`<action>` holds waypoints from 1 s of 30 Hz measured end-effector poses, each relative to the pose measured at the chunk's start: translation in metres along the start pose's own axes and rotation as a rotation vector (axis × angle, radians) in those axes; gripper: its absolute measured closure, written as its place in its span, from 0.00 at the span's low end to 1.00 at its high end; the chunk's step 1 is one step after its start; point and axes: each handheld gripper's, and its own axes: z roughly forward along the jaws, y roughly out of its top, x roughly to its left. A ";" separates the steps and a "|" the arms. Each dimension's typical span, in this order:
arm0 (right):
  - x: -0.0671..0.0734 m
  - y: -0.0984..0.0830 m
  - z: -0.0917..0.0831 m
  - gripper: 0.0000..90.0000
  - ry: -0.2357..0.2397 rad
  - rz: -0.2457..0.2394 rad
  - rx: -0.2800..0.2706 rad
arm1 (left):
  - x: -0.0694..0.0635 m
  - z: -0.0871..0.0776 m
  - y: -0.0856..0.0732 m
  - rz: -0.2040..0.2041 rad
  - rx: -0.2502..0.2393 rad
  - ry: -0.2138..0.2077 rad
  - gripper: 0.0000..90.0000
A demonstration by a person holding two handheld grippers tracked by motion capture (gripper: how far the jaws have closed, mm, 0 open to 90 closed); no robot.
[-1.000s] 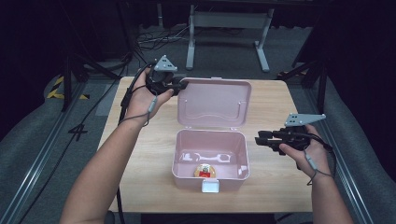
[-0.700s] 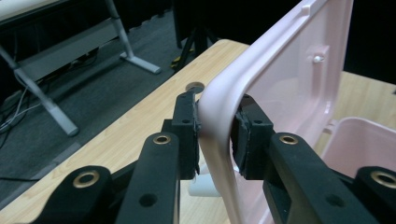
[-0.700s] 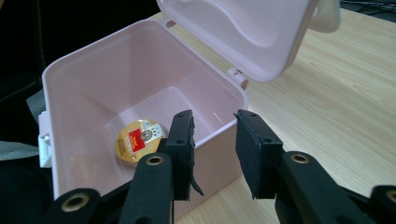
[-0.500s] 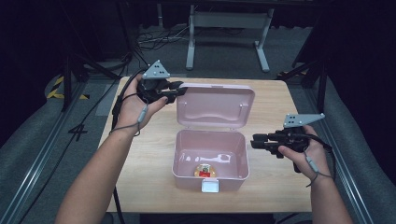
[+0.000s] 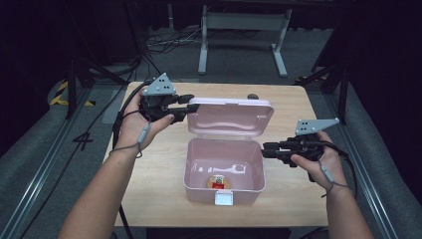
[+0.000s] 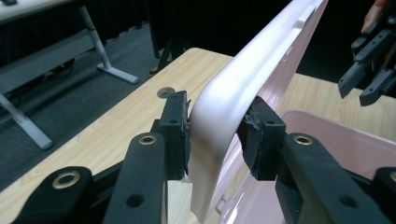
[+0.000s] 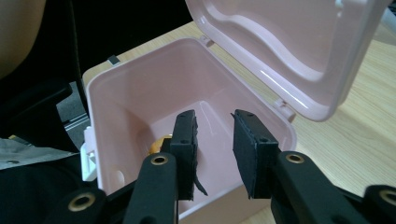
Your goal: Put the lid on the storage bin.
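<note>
1. Pale pink plastic forms a small rectangular box (image 5: 224,172) that is seen at the centre of the high view, set on the light wooden table (image 5: 159,164).
2. Its hinged pink lid (image 5: 230,118) is raised behind the box and stands roughly upright, with its moulded inner face turned toward the lower edge of the frame.
3. A white latch tab (image 5: 223,199) is seen on the box's front wall.
4. A small round yellow and red object (image 5: 218,182) lies on the box floor near the front wall; what it is cannot be told.
5. The left gripper (image 5: 185,103) is held at the upper left of the high view, at the lid's left corner.
6. In the left gripper view, the rounded lid rim (image 6: 224,100) is pinched between the two black jaws, and both pads touch it.
7. The right gripper (image 5: 264,149) is held at the right of the high view, just beside the box's right wall.
8. In the right gripper view, its jaws are spread apart with nothing between them, above the box's rim.
</note>
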 end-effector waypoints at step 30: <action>0.008 0.010 -0.014 1.00 0.036 0.012 -0.181 | -0.038 -0.018 -0.033 -0.028 -0.026 -0.069 0.49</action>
